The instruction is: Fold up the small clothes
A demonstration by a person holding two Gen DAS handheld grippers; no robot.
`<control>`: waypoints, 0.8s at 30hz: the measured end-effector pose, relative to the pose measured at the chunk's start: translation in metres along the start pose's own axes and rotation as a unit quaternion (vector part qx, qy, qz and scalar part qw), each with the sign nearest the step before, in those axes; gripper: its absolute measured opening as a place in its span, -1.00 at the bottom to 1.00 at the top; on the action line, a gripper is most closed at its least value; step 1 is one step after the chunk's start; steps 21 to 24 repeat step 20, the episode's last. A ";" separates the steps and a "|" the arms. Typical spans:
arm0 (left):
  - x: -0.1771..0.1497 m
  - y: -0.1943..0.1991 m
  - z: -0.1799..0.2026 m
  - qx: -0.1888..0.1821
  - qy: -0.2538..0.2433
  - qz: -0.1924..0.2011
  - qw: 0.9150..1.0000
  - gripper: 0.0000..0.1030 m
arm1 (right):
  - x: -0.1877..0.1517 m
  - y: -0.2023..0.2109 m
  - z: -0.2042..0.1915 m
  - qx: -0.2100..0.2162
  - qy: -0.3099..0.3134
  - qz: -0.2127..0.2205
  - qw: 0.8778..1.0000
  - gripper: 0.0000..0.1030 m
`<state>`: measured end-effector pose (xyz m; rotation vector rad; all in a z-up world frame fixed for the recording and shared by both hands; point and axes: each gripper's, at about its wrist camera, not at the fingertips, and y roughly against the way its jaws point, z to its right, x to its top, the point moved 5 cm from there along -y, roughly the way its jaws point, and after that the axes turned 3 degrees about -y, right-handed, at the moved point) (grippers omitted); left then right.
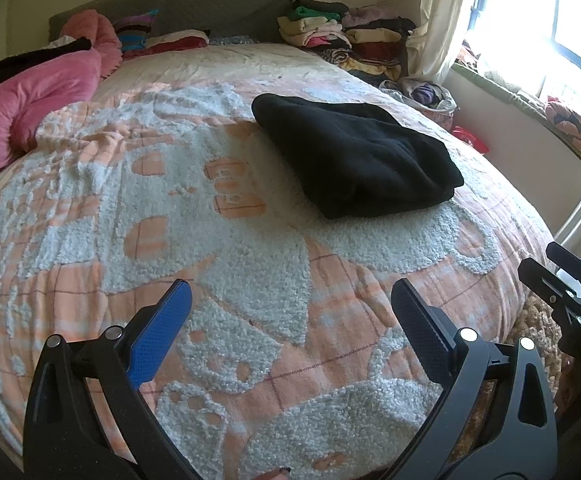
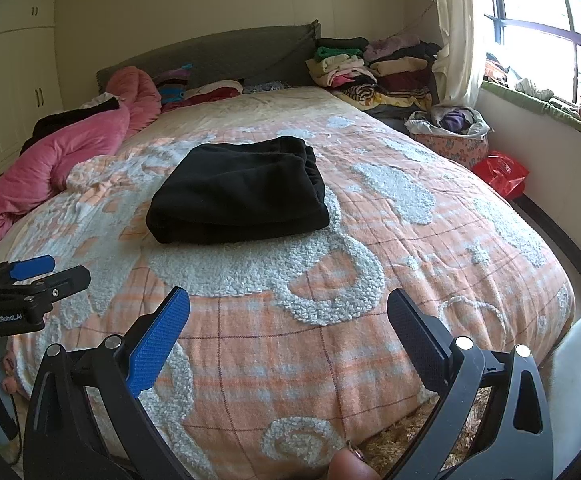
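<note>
Black fleece, folded into a thick square bundle, the garment (image 1: 354, 156) lies on the bed (image 1: 170, 216) toward its middle, resting on an orange checked blanket (image 2: 370, 280) with woolly white patterns. Nothing touches it. Both tools hang over the near end of the bed, well apart from the bundle. The left tool (image 1: 290, 312) is released, its blue finger and black finger spread wide with only blanket between them. The right tool (image 2: 288, 316) is likewise released, fingers splayed and holding nothing; in the left wrist view it shows at the right edge, past the bed's corner. A crumpled pink quilt (image 1: 30, 108) lies along the left side of the bed, beside the grey headboard (image 2: 218, 56). Stacks of folded clothes (image 2: 370, 68) are piled at the far right corner near a cream curtain (image 2: 454, 32) and a bright window (image 1: 538, 20). On the floor below the window sit a basket of laundry (image 2: 450, 132) and a red bag (image 2: 500, 172).
</note>
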<state>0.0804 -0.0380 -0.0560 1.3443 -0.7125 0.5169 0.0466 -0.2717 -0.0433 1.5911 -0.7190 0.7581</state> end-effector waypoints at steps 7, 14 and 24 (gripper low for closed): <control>-0.002 0.003 -0.004 -0.004 0.000 0.004 1.000 0.82 | 0.001 0.005 0.025 -0.031 -0.057 0.003 0.998 0.91; -0.002 0.008 -0.119 0.026 0.116 -0.021 0.993 0.82 | 0.003 0.038 0.173 -0.178 -0.214 0.036 0.960 0.91; -0.025 0.073 -0.381 0.297 0.258 -0.025 0.919 0.82 | -0.055 0.073 0.388 -0.395 -0.364 -0.014 0.843 0.91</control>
